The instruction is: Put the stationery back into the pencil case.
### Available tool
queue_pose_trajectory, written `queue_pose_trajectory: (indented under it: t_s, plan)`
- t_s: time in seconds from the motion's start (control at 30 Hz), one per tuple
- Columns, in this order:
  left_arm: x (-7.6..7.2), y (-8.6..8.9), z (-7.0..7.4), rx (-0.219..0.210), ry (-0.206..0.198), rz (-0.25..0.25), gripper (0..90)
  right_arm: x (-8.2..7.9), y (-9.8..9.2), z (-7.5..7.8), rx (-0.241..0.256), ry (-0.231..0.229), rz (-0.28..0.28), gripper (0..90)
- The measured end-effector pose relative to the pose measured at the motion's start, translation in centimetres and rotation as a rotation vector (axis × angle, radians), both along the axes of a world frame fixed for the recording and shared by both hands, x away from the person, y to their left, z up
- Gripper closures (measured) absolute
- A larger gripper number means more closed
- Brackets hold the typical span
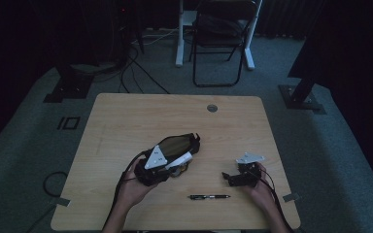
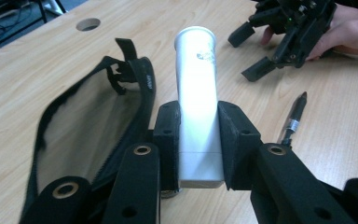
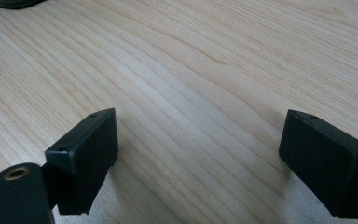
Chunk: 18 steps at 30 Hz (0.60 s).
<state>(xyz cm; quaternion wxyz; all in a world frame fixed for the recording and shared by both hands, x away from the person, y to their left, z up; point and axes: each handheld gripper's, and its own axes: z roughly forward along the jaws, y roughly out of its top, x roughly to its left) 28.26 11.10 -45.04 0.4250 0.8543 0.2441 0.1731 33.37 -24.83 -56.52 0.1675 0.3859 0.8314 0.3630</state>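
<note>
Clamping a white tube (image 2: 196, 100) between its two black jaws, the left gripper (image 2: 198, 140) sits low in the left gripper view, the tube running up the middle of the frame with its far end near the top centre. In the high view the same left gripper (image 1: 167, 162) lies just left of centre, held by the person's left hand (image 1: 135, 187), with the white tube (image 1: 180, 159) poking toward the right over a black mesh pouch (image 1: 177, 145). The black mesh pouch (image 2: 88, 126) fills the left half of the left gripper view, lying flat on the wooden table (image 2: 37, 65) with its mouth beside the tube. A pen (image 1: 210, 197) lies on the table in the lower centre of the high view, well apart from the pouch; the pen (image 2: 292, 120) also appears at right in the left gripper view. The right gripper (image 1: 238, 177) rests right of centre in the high view, held by the right hand (image 1: 262, 191). Its jaws stand wide apart in the right gripper view, gripping nothing, with only bare table (image 3: 191, 70) between them.
</note>
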Motion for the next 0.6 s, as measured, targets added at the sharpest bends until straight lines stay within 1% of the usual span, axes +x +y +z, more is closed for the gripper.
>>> queue_pose_trajectory:
  t_s: [0.27, 0.47, 0.6]
  plan:
    - [0.5, 0.6, 0.4, -0.016, -0.003, 0.016, 71.2, 0.0, 0.0, 0.0, 0.000, 0.000, 0.000, 11.6]
    - [0.9, 0.7, 0.6, -0.027, -0.005, 0.026, 71.2, 0.0, 0.0, 0.0, 0.000, 0.000, 0.000, 11.6]
    - [1.3, 0.7, 0.8, -0.023, -0.013, 0.028, 71.2, 0.0, 0.0, 0.0, 0.000, 0.000, 0.000, 11.6]
